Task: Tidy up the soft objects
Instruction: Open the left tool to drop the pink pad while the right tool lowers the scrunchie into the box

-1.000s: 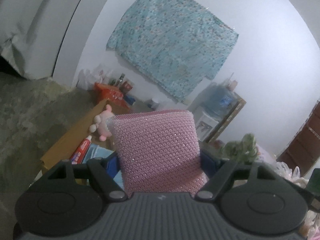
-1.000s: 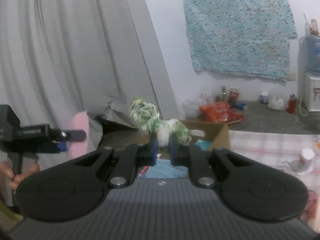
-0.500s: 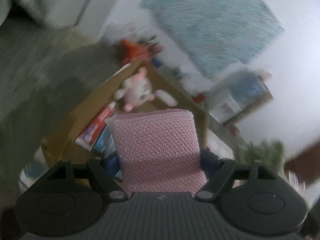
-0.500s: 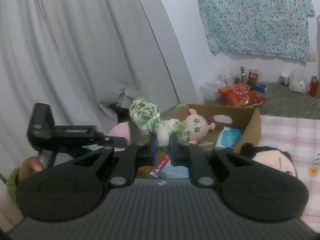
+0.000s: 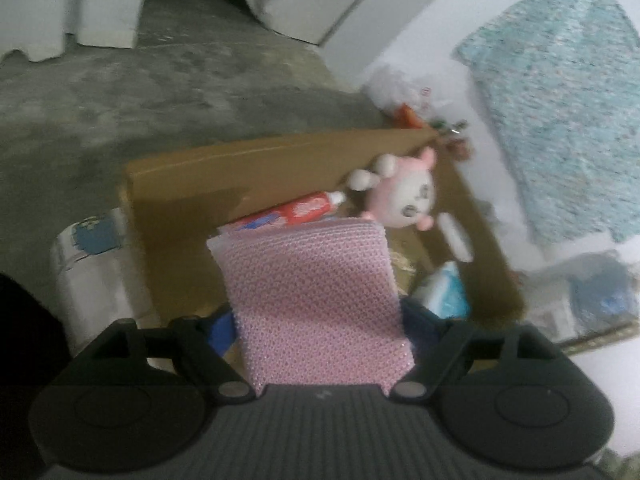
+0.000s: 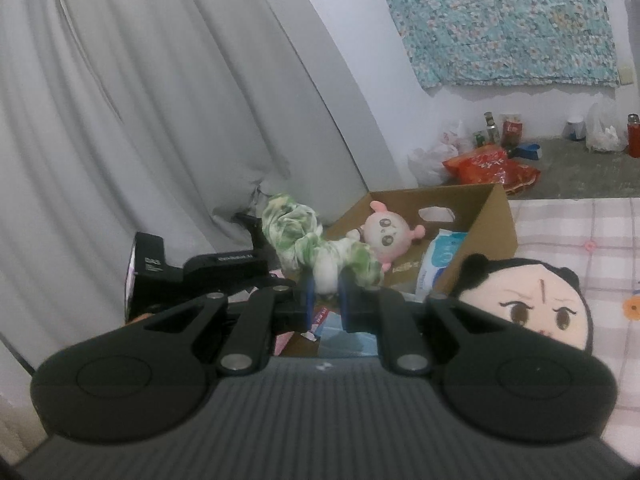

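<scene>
The left gripper (image 5: 320,322) has blue pads (image 5: 222,328) on its two fingers. One pink sponge (image 5: 308,280) stands between them and touches both pads. The jaws have just been opening wider, and the soft sponge fills the gap. The sponge is up in the air over the near end of one brown cardboard box (image 5: 240,168).

The right gripper (image 6: 326,296) is squeezed almost all the way closed. It pinches one twisted green and white cloth (image 6: 304,236), held up in front of the box.

Inside the box I count one small pink doll (image 5: 404,196), one red toothpaste tube (image 5: 304,212) and one blue and white packet (image 5: 444,296). The doll and the packet show in both views.

Only the left view shows the toothpaste well. It also shows one white tub (image 5: 92,264) with a blue print, just beside the box on the grey floor.

Only the right view shows one big plush head (image 6: 532,300) with black hair, lying on a pink checked sheet (image 6: 580,232) next to the box. It also shows one red snack bag (image 6: 492,168), a grey curtain (image 6: 160,100) and the left gripper's black body from the side.

One blue flowery cloth (image 5: 560,120) hangs on the wall in both views.

There is writing on the tube, the packet, the red bag and the black body, but it is too blurry or small to read.
</scene>
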